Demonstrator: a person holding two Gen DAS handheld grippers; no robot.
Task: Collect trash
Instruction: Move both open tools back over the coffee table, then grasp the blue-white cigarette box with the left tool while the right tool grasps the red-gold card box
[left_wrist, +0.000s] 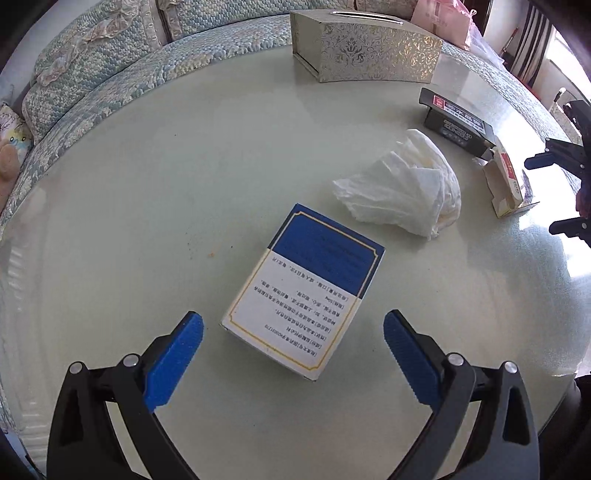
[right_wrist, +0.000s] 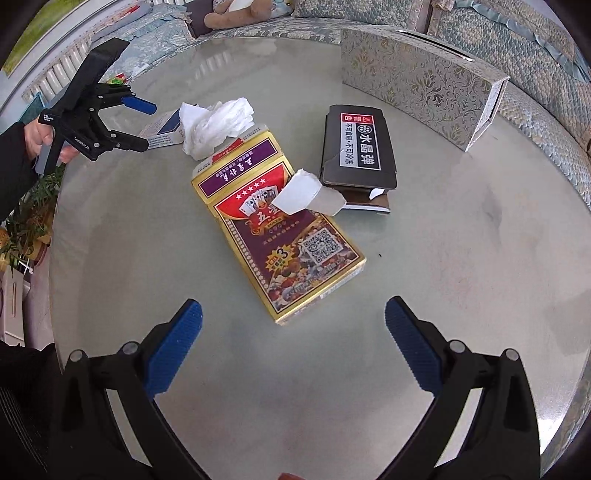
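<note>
Hovering low over the worktop (left_wrist: 147, 192), the left gripper (left_wrist: 293, 332) is spread wide and empty, its blue pads (left_wrist: 177, 354) flanking the near end of the blue box (left_wrist: 306, 288), which lies flat and skewed to the gripper's line. The right gripper (right_wrist: 293, 321) is likewise wide open and empty, aimed at the card box (right_wrist: 280, 240), flat on the worktop with its lid flap torn up and a paper scrap (right_wrist: 308, 195) resting on it.

The step in hand looks like a paired pick-up of the two boxes. For the blue box, turning the wrist so the pads meet its long sides squarely should stop it from twisting out; both boxes are probably empty card, so a light squeeze is enough. The pads must drop almost to the glassy surface, since the boxes lie thin and could slide ahead of a high grasp. On the card box, gripping the closed body rather than the loose flap seems safer.

The tissue (left_wrist: 406, 184) lies just beyond the blue box, the black pack (right_wrist: 356, 147) beside the card box; both look like later pick-ups. The tissue holder (left_wrist: 365, 44) at the far edge likely stays.
</note>
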